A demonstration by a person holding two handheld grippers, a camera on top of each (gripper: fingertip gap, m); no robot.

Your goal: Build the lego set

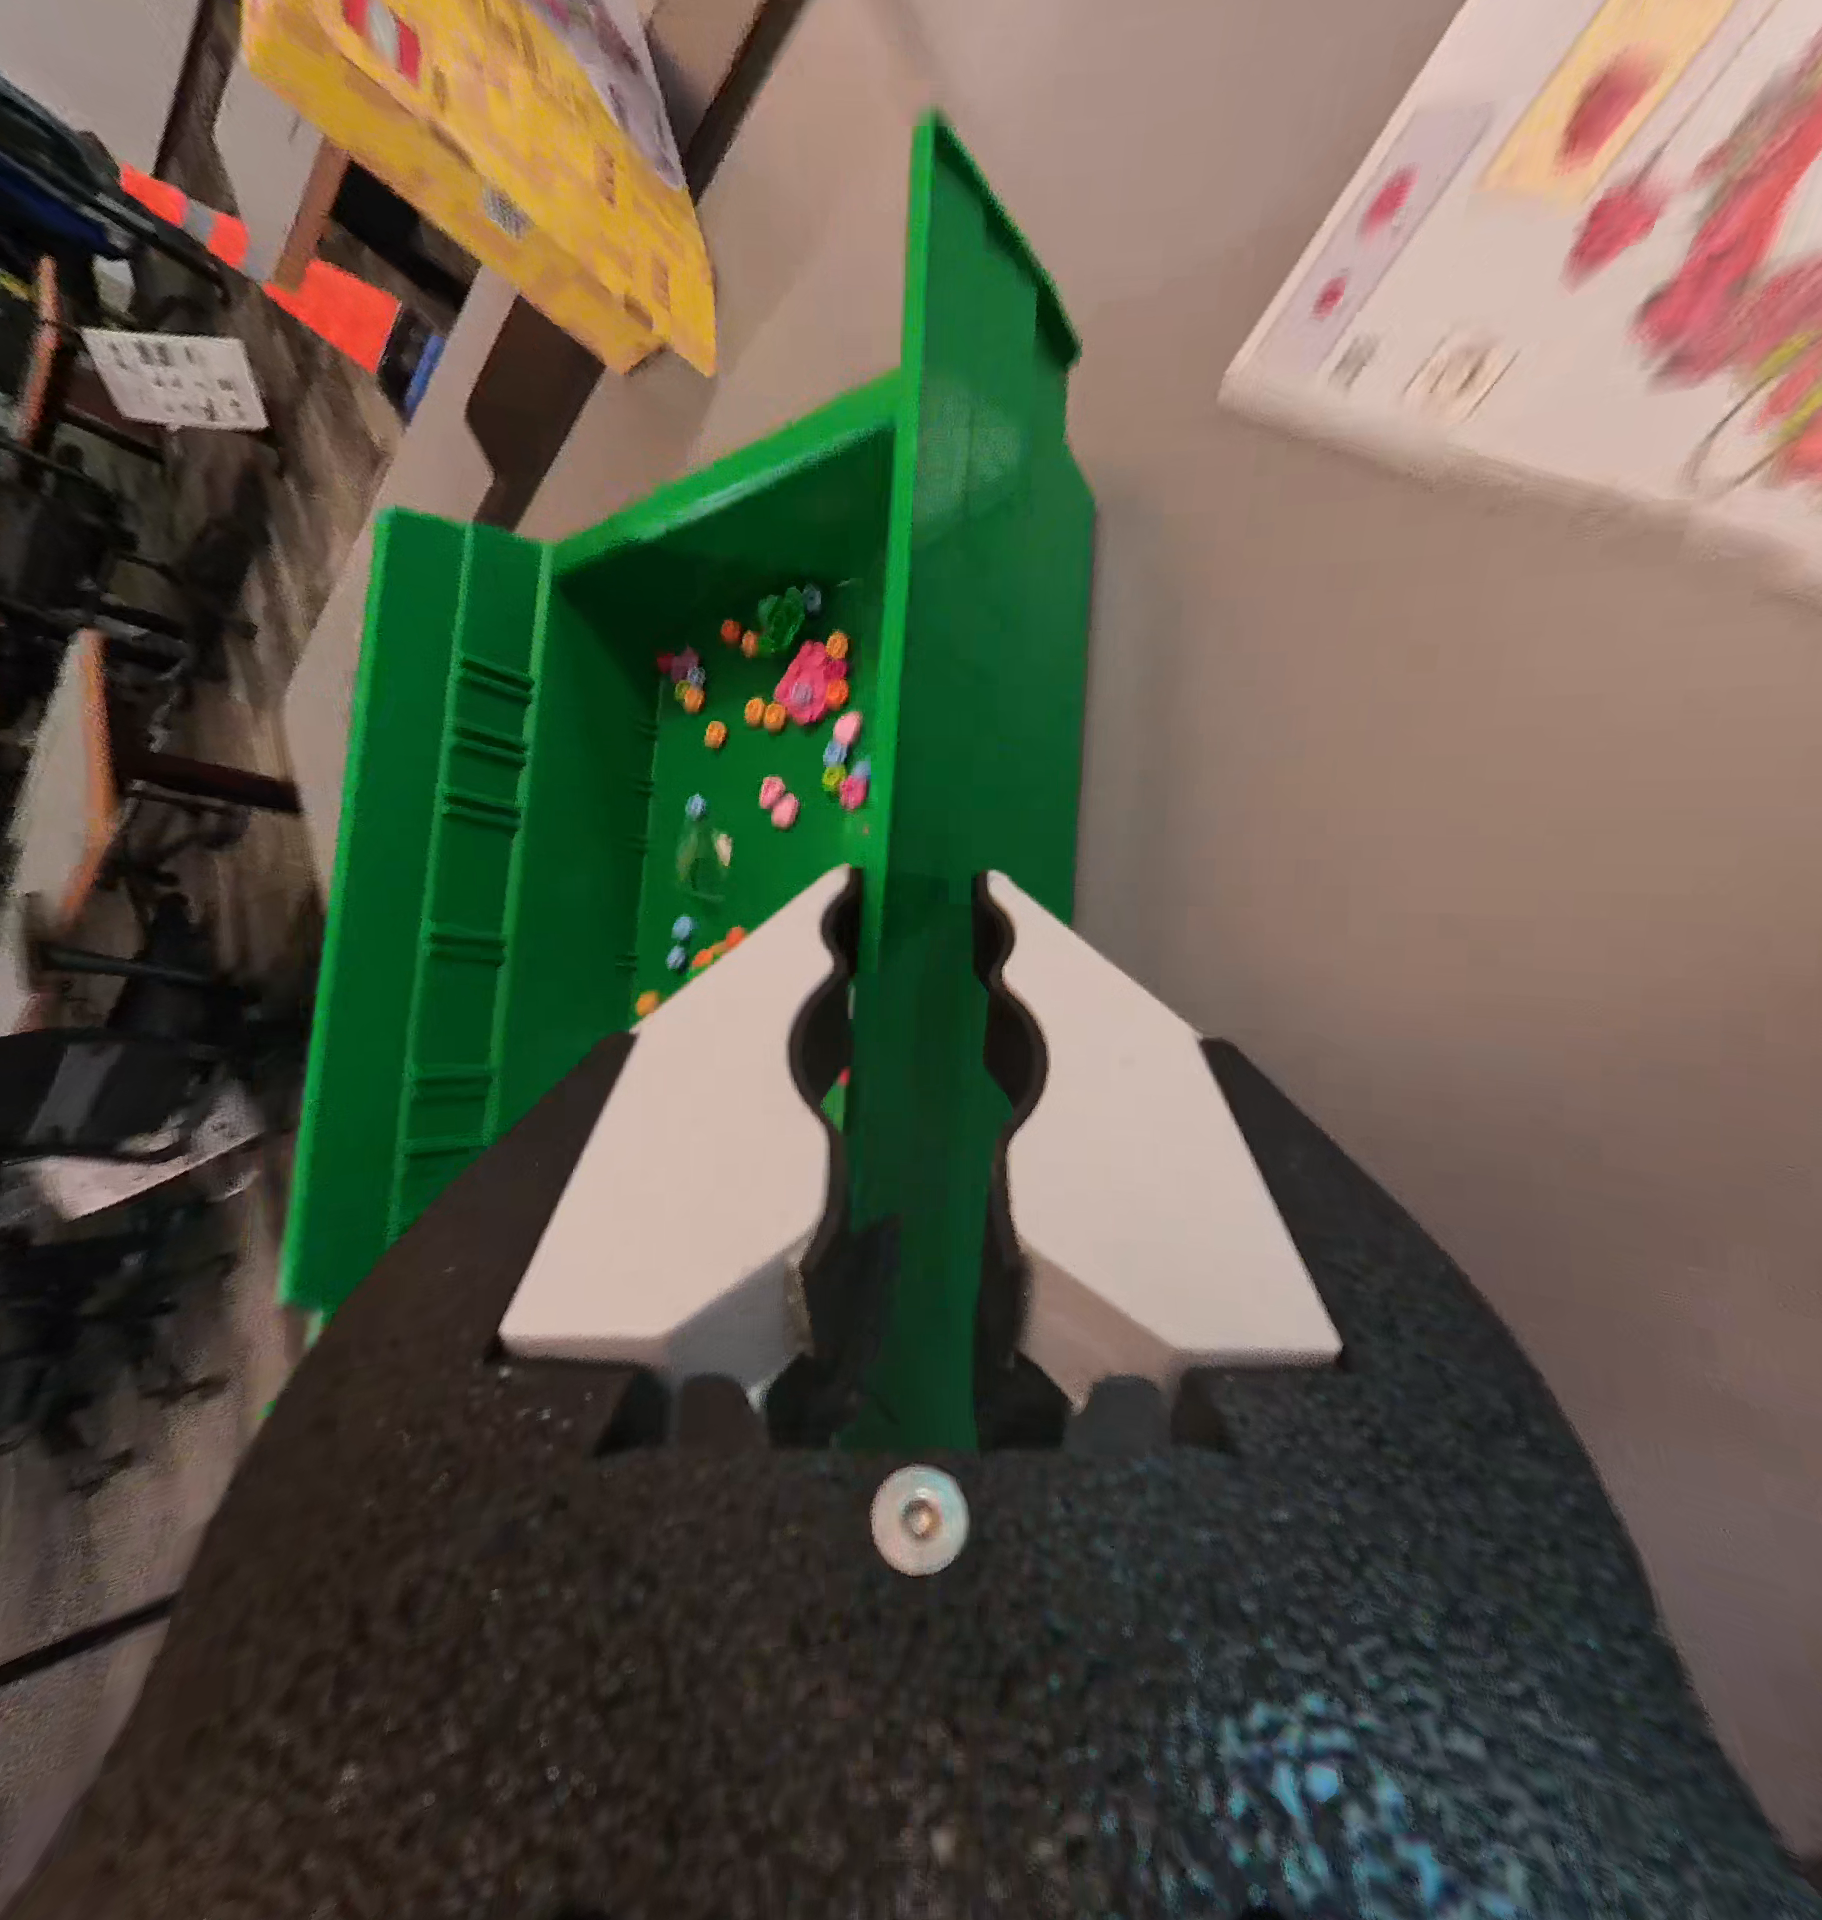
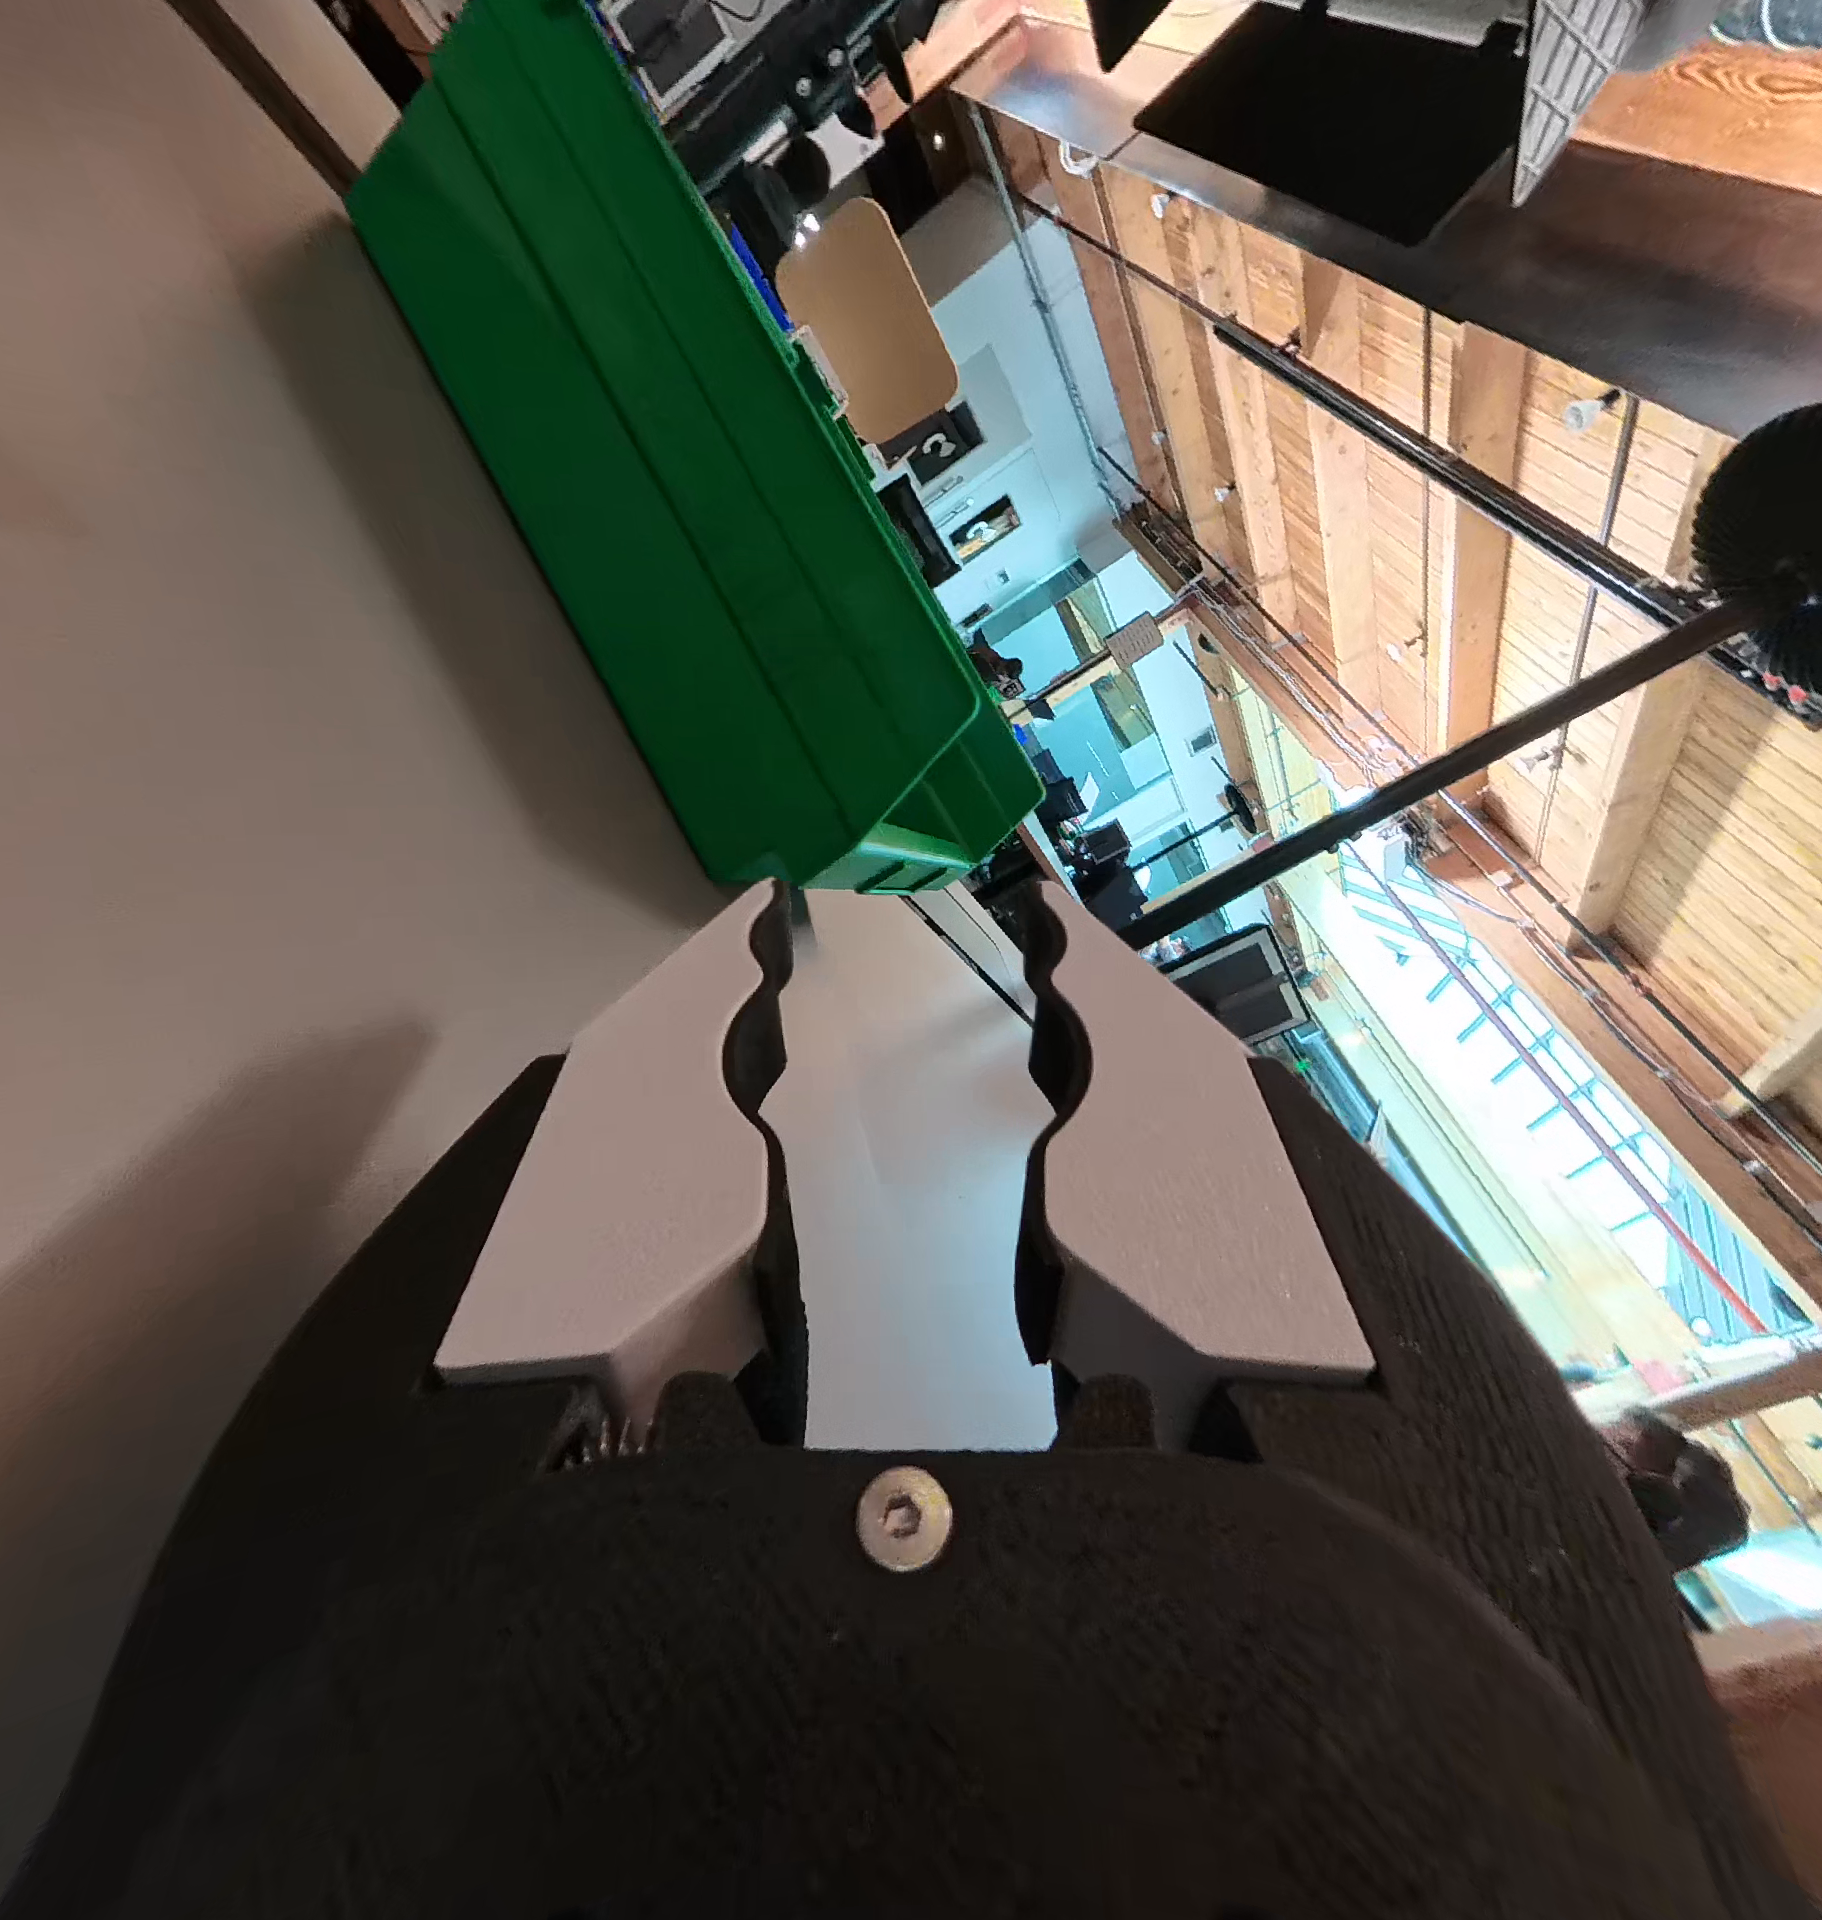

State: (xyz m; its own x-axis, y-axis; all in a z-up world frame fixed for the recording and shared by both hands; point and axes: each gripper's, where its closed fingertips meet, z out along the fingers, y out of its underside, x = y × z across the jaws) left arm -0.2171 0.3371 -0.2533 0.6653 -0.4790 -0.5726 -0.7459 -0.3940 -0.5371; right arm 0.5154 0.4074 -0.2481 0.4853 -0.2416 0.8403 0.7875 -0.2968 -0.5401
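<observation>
Left tool (image 1: 917,883) clamped on green bin (image 1: 595,831) wall, small lego pieces (image 1: 808,681) scattered inside, instruction sheet (image 1: 1613,281) beside.

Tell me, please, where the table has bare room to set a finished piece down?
Bare table lies between the green bin and the instruction sheet. Inside the bin it is crowded with loose pieces, and the left gripper straddles its wall.

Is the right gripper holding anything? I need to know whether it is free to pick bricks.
No: the right gripper is open, with only bare table showing between its fingers, beside the green bin.
</observation>
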